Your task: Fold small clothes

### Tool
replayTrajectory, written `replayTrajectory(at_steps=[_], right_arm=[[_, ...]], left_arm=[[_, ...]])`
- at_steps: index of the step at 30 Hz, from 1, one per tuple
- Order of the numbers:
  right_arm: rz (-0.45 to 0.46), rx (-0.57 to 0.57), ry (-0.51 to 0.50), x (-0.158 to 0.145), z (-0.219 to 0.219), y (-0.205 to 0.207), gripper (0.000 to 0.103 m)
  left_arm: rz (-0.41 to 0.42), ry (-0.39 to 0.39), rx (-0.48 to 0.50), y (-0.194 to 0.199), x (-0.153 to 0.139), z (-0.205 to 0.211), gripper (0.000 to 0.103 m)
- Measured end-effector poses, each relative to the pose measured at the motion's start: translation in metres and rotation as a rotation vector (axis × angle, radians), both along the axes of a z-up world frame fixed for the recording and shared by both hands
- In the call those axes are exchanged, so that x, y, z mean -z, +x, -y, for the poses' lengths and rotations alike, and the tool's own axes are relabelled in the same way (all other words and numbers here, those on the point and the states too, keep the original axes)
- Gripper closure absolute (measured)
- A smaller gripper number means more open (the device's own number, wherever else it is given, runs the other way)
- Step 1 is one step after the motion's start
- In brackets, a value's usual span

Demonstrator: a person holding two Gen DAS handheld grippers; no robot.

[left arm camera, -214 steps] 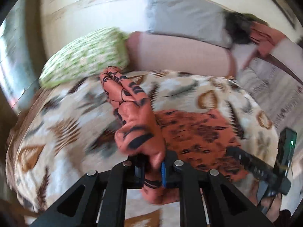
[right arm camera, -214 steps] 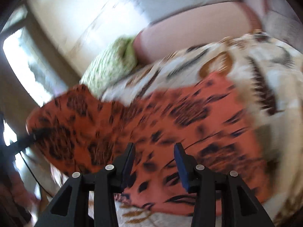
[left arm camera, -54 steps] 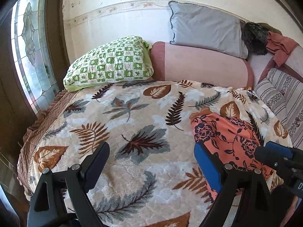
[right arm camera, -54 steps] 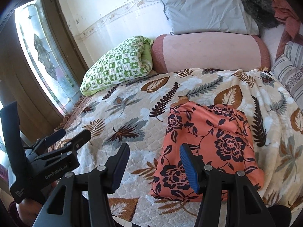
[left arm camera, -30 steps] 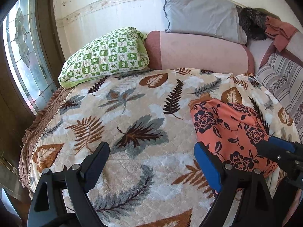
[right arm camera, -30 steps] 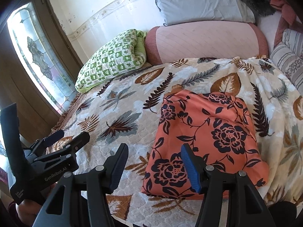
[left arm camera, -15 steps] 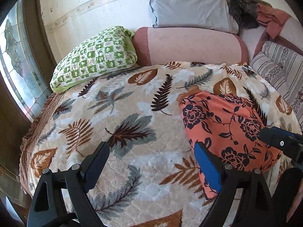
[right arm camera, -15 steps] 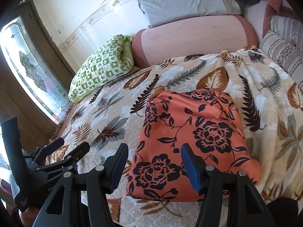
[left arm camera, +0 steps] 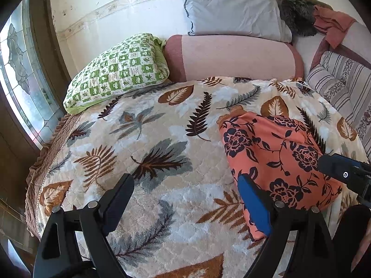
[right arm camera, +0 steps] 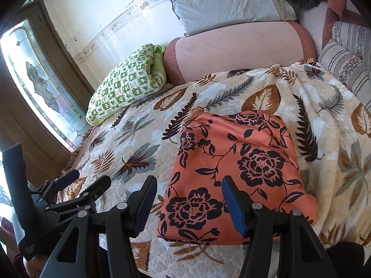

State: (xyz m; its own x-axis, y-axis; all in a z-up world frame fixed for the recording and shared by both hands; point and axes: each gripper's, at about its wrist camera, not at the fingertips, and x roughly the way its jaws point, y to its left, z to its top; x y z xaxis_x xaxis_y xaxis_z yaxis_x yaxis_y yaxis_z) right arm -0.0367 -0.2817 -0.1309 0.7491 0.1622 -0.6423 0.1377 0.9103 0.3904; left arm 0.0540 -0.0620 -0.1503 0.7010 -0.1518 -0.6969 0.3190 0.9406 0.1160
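- Left wrist view: left gripper [left arm camera: 185, 199] was wide open and held nothing, hovering over the near part of the leaf-print bedspread [left arm camera: 148, 143].
- The orange floral garment [left arm camera: 273, 157] lay folded into a rough rectangle by the bedspread's right edge, close to its near right corner; the blue right finger pad [left arm camera: 252, 206] sat just in front of its near left edge, contact unclear.
- The right gripper's tip [left arm camera: 343, 171] showed over the garment's right side.
- Right wrist view: right gripper [right arm camera: 187, 199] was also spread wide and empty, jaws straddling the near left part of the garment [right arm camera: 234, 166].
- The left gripper [right arm camera: 69, 199] sat off to the left, over the bedspread [right arm camera: 324, 115], apart from the cloth.
- Judgement: fold looked nearly done; a next fold would need a pinch on one near corner only, low and through all layers, lifted slowly so the stack didn't slide open.
- Risk: slick fabric and soft bedding could let layers shift.
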Motion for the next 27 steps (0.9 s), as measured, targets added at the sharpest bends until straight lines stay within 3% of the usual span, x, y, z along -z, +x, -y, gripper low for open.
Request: replayTrajectory(at_steps=[27], right_arm=[[-0.01, 0.048, 0.03, 0.009, 0.027, -0.002, 0.041]], left_arm=[[-0.035, 0.034, 0.042, 0.009, 0.012, 0.028, 0.012]])
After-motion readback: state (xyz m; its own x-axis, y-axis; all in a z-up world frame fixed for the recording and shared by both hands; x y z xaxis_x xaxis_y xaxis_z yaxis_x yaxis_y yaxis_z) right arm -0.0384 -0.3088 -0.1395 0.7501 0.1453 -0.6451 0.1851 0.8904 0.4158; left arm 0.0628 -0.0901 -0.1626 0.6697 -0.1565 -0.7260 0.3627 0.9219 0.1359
